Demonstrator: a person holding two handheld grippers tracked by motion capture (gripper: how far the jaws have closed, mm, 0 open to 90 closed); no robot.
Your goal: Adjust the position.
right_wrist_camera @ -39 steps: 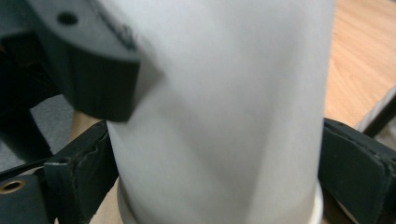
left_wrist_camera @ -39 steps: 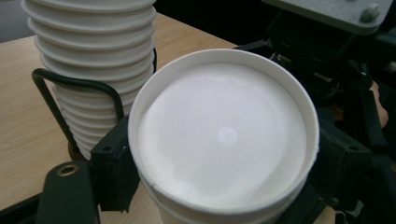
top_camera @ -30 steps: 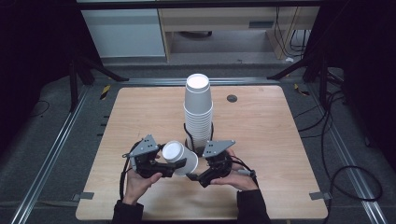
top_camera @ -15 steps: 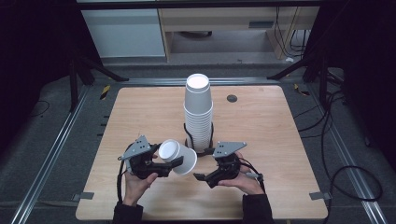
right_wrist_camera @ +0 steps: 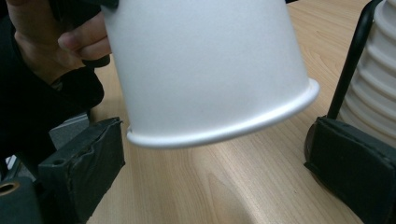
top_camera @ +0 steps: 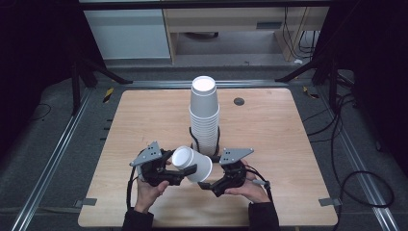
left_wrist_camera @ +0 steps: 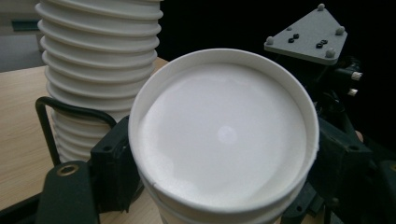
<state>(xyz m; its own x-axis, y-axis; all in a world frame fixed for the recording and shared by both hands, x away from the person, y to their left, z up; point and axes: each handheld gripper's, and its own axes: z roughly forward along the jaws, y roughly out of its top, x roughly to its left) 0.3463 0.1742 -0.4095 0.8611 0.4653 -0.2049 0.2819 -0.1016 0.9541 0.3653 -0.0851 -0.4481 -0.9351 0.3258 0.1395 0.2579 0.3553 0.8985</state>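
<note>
White paper cup (top_camera: 192, 163), light and easily crushed, sits clamped near its base in the left gripper (top_camera: 179, 174); the right gripper (top_camera: 206, 185) stands released beside its rim.

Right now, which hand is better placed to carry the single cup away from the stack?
Left. The left tool is shut on the cup, held tilted beside the stack. The right tool is open, with its jaws apart under the cup's rim.

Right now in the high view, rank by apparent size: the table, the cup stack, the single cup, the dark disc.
1. table
2. cup stack
3. single cup
4. dark disc
</note>
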